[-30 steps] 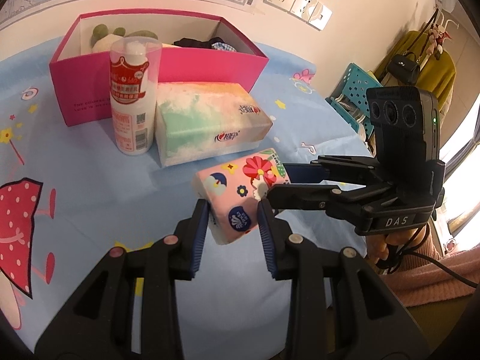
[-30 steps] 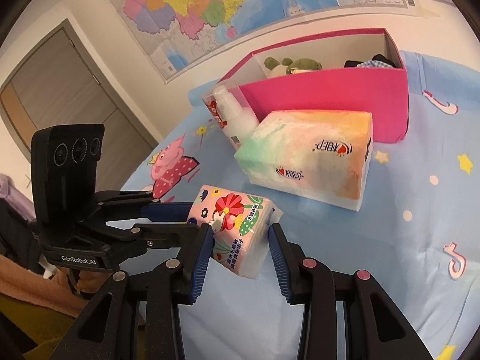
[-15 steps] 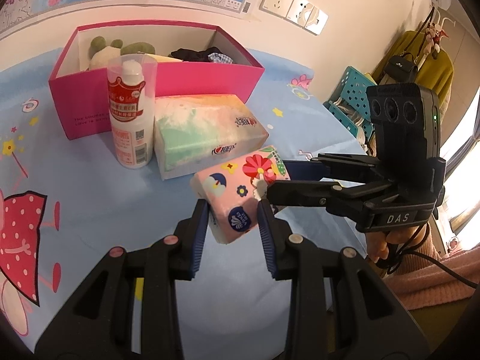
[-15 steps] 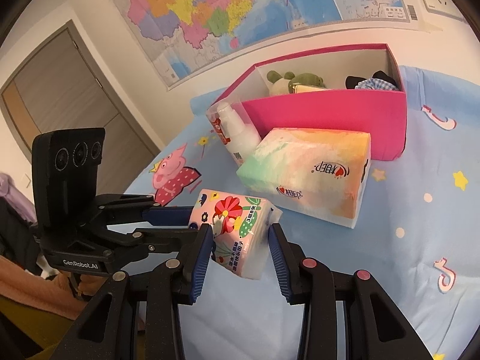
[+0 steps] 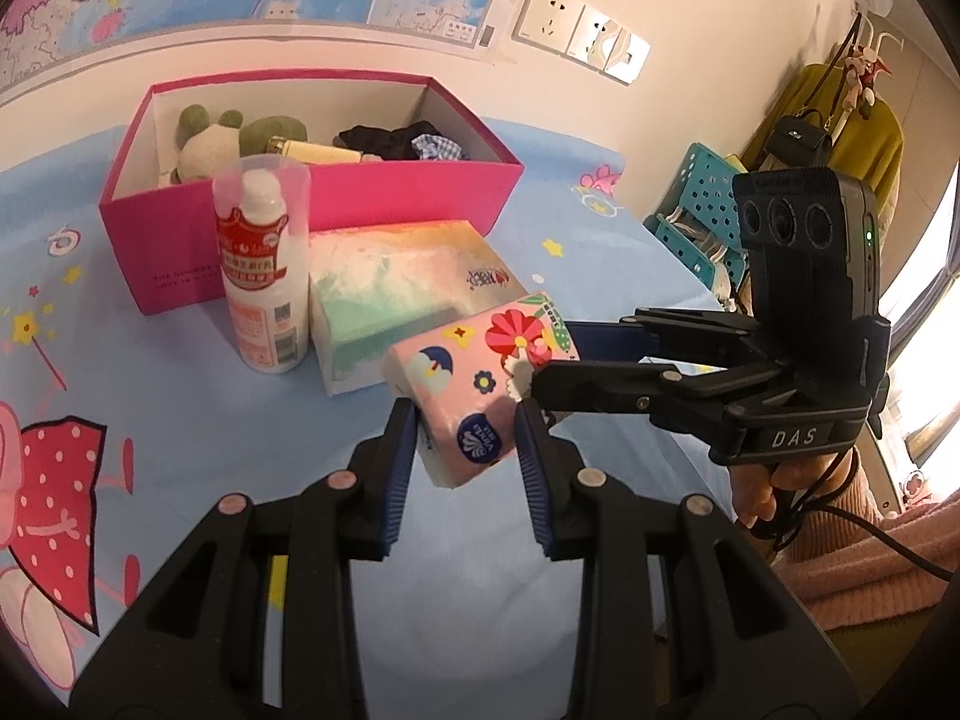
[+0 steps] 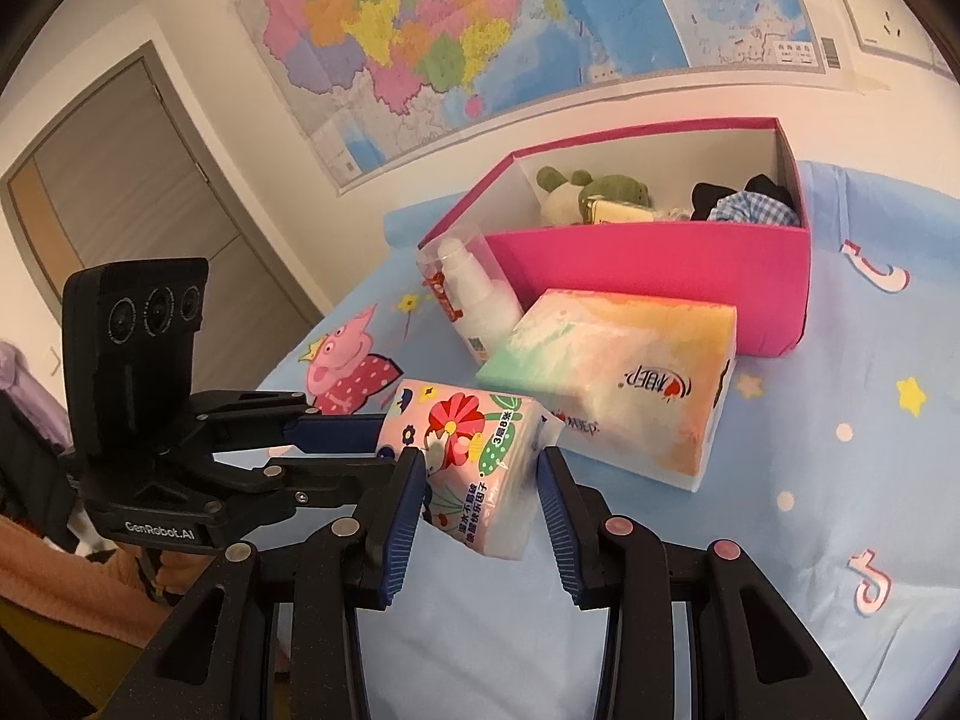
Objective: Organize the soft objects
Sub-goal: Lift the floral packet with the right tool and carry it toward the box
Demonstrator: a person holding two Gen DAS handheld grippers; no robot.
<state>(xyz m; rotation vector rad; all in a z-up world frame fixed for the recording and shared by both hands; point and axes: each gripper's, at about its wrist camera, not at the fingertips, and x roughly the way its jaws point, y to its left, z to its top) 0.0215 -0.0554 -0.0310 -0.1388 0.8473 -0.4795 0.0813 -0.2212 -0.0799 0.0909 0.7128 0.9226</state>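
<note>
Fingers [image 5: 401, 450] of the left gripper [image 5: 465, 420] pinched on the near end of the small floral tissue pack [image 5: 474, 384], fingers [image 6: 401, 516] of the right gripper [image 6: 480, 462] pinched on its other end, neither pair spread nor fully together. Held at both ends, probably so that such a squashy packet does not sag or twist out of a single grip. Beneath everything, the blue cartoon sheet [image 5: 150, 360], serving as the work surface. Next in size, the pink box [image 5: 360, 192], open at the top and set toward the wall, evidently the place for soft things: already holding a plush toy [image 5: 198, 144] on one side and a bundle of dark and checked cloth [image 5: 390, 138] on the other, with room between. Just in front of the box, the large tissue pack [image 5: 390, 288], lying flat on the sheet, apparently waiting its turn. Upright beside that, touching or nearly so, a white bottle [image 5: 261, 276] with a clear cap; hard rather than soft, so likely not meant for the box. Smallest, the floral pack itself: tilted, seemingly clear of the sheet, just this side of the large pack and short of the box. Judged as mid-carry, with the lift over the large pack and the front wall yet to come; some risk of the wrapper slipping if either pinch eases.
</note>
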